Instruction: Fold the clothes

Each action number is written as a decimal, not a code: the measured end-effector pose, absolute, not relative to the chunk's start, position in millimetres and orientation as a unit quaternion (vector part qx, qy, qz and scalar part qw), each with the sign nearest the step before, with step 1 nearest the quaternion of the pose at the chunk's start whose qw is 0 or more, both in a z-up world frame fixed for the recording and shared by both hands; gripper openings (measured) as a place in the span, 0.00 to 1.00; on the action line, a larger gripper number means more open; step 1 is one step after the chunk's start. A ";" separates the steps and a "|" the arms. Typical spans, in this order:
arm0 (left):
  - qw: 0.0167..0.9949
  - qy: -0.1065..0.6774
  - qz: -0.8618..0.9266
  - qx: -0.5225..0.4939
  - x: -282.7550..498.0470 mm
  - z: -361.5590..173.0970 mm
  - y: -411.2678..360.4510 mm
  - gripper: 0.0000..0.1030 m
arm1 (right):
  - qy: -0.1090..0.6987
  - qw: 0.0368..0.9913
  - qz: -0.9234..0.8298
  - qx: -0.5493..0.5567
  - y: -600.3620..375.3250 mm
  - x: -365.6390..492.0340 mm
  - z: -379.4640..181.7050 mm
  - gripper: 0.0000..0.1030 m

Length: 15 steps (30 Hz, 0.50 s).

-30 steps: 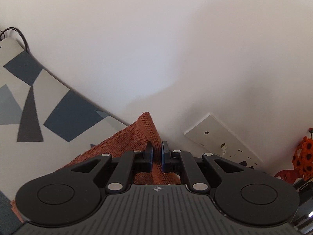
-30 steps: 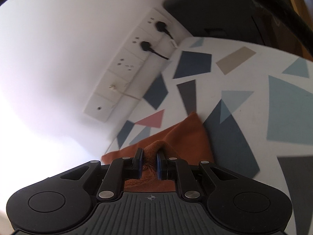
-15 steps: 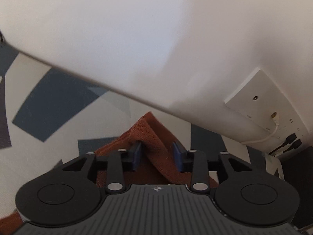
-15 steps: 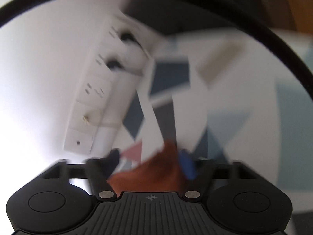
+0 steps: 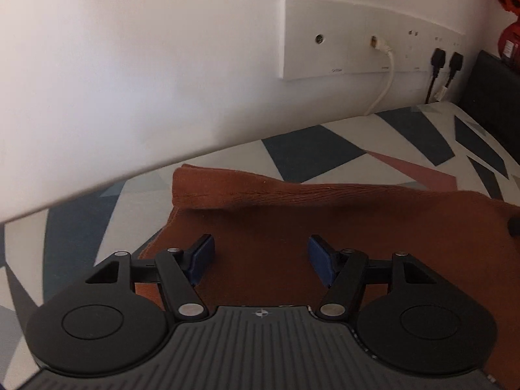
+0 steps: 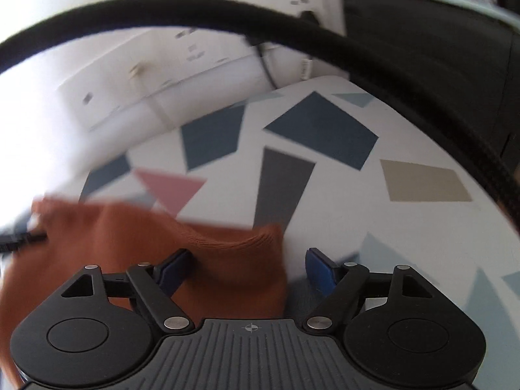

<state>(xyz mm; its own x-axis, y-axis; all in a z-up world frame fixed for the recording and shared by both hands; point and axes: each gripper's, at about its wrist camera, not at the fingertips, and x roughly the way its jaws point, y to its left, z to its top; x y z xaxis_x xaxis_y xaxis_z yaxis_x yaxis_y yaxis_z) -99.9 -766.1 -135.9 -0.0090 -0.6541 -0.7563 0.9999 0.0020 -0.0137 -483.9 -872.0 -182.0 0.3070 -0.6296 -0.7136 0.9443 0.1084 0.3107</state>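
The rust-orange ribbed knit garment [image 5: 325, 221] is lying on a bench covered in a white cloth printed with dark blue, grey and pink angular shapes [image 5: 312, 152], its far edge sitting near the white wall [image 5: 130, 65] and rising in a soft fold along the top. The left tool [image 5: 261, 255] is hovering over the garment with its blue-padded fingers [image 5: 201, 253] spread wide apart — nothing is caught between them, and the fabric is showing plainly in the gap. In the right wrist view the same garment [image 6: 130, 234] is spreading to the left, one corner standing up in a small ridge between the fingers; the right tool [image 6: 248, 268] is likewise standing open, its left finger [image 6: 174, 266] lying over the cloth and its right one over the patterned cover. A long white socket panel [image 5: 357, 45] is sitting on the wall behind, with a white cable [image 5: 385, 81] and two black plugs [image 5: 445, 61] hanging from it. A thick black braided cable [image 6: 292, 29] is arching across the top of the right view, which is somewhat blurred.
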 end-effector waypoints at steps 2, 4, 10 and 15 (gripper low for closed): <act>0.645 0.311 -0.636 0.287 -90.7 -138.3 -764.1 0.63 | 0.192 0.706 -0.566 0.381 -876.3 -487.5 -180.3 0.72; 0.649 0.323 -0.628 0.284 -81.5 -140.7 -762.0 0.63 | 0.175 0.696 -0.581 0.384 -880.2 -491.1 -178.3 0.72; 0.658 0.358 -0.603 0.275 -53.8 -147.9 -755.9 0.76 | 0.128 0.713 -0.543 0.425 -852.8 -518.7 -162.0 0.86; 0.662 0.387 -0.585 0.265 -32.8 -153.6 -746.9 0.86 | 0.186 0.727 -0.502 0.429 -825.3 -513.0 -173.6 0.87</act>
<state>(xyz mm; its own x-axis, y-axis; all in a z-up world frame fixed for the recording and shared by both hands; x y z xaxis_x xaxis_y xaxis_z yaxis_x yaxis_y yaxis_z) -32.8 -746.9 -153.6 0.0168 -0.5689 -0.8222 0.9790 0.1765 -0.1022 -513.0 -825.3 -173.6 0.4264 -0.5702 -0.7022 0.8903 0.1273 0.4372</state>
